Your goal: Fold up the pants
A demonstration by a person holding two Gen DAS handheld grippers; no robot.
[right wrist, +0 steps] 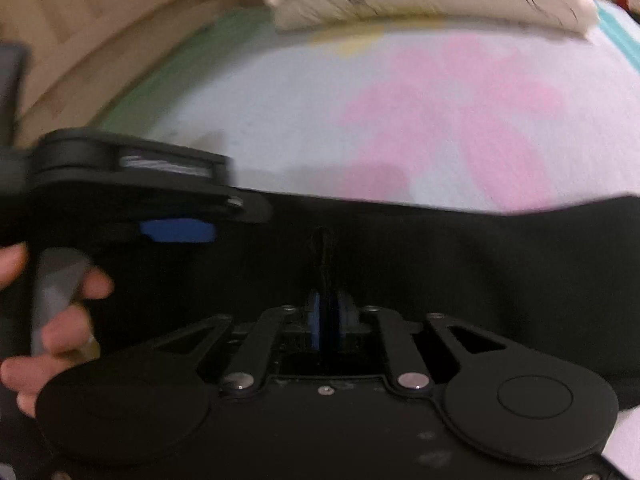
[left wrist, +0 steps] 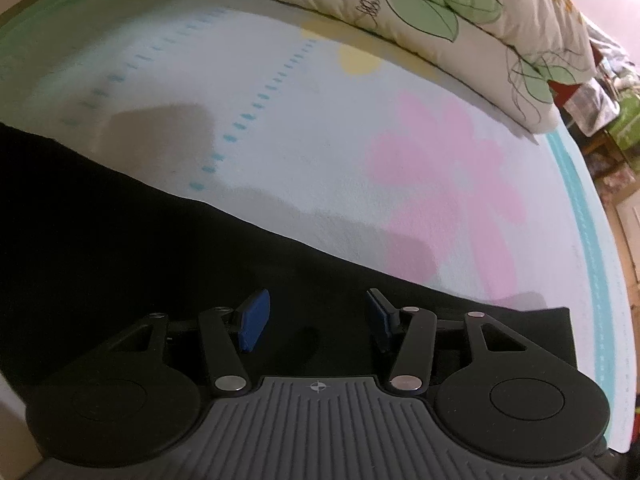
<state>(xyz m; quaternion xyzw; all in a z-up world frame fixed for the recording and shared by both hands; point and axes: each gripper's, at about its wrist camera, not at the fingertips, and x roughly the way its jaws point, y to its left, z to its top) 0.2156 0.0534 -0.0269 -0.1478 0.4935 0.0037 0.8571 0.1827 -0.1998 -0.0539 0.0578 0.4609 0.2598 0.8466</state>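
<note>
My left gripper (left wrist: 316, 322) hangs wide open over the black pants (left wrist: 120, 240), gripping nothing. My right gripper (right wrist: 329, 322) is nearly closed, a dark fold between its pads; pinched or not, I can't tell. Pants lie across the flowered bedsheet (left wrist: 320, 128), pillow (left wrist: 420, 12) beyond.

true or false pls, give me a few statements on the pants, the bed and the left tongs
1. The pants on the bed are black. True.
2. The left tongs are clamped on the pillow. False: they are open above the pants, with nothing between the pads; the pillow lies far off.
3. The pillow has a green leaf print. True.
4. The sheet shows a big blue flower. False: the flower is pink.
5. A hand shows at the left edge of the right wrist view. True.
</note>
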